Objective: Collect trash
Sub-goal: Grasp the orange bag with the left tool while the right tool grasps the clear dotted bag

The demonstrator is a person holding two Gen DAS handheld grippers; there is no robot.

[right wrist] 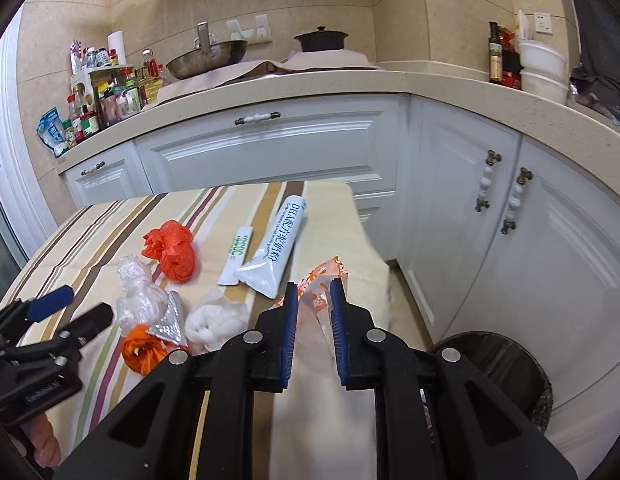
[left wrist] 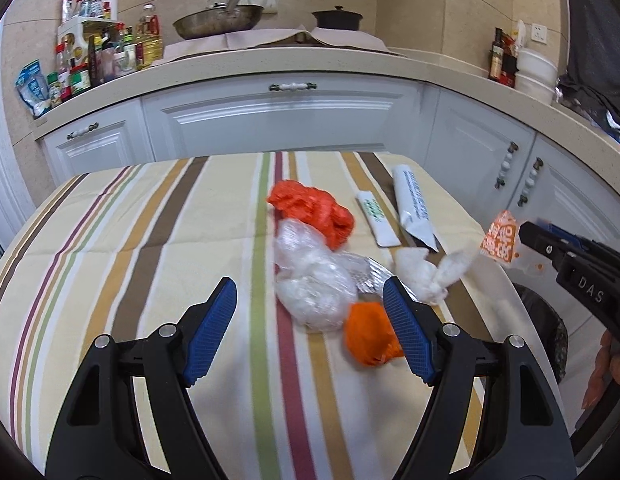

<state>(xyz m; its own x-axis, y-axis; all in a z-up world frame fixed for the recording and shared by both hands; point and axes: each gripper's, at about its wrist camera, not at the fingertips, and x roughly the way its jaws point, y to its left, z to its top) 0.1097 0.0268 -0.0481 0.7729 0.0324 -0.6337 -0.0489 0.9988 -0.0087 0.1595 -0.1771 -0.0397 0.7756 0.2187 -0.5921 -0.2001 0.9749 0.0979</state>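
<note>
Two grippers over striped tablecloth (left wrist: pixel 129 240) | right gripper (right wrist: pixel 314 284) clamped on orange-printed clear wrapper (right wrist: pixel 316 290), held past table edge, near black-lined bin (right wrist: pixel 506 360) | left gripper (left wrist: pixel 310 292) jaws apart, nothing held, above clear plastic bag (left wrist: pixel 310 280) and orange wad (left wrist: pixel 368 336)

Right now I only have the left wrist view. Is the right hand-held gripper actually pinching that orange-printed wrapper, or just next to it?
Observer: It is pinching it. The right hand-held gripper is shut on the orange-printed wrapper, which sits between both blue pads.
Operator: And the bin? I only see a dark edge behind that gripper.
Observer: The black bin stands on the floor, open-topped, just off the right edge of the table. It is below and to the right of the wrapper.
</note>
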